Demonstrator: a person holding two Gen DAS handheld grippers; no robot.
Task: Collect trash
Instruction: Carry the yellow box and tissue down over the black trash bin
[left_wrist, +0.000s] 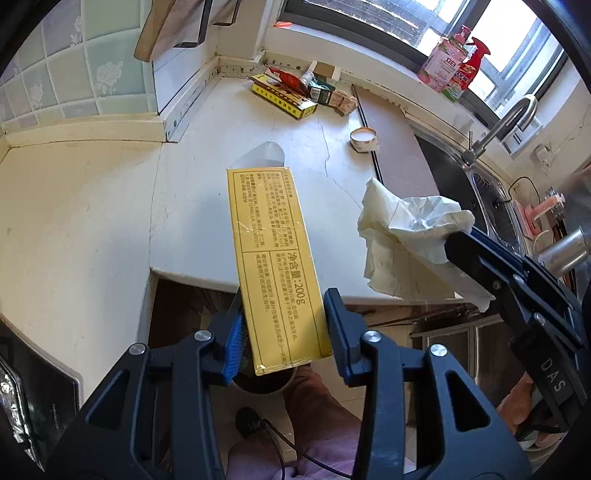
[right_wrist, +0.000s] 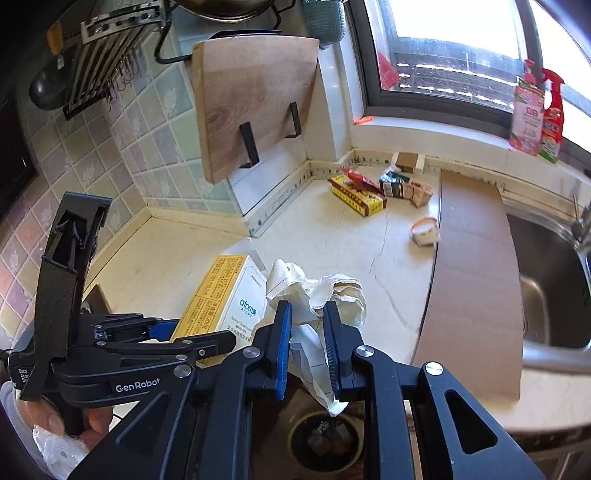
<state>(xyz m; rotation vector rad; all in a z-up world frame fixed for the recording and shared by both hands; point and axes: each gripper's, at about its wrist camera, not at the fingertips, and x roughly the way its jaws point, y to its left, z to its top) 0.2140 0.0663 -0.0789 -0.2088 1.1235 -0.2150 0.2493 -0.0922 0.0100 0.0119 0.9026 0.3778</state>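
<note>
Bright daylight, strong fisheye warp in both views

Sun pours through the window (right_wrist: 454, 40), which blows out to white, and lays glare on the pale table (left_wrist: 110, 206). The sink (right_wrist: 554, 291) rim gleams. Soft shadows fall under the cutting board (right_wrist: 255, 107). Straight edges bow, corners go black; near gripper parts look slightly soft, the right edge of the left view smears.

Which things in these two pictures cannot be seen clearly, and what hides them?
- Bin contents: right wrist view, dark, partly behind the right gripper and crumpled paper.
- Bin in left wrist view: mostly covered by the yellow box and left gripper.
- Small packets at the counter's back: too small to read.
- Faucet: blurred, cut by the edge.
</note>
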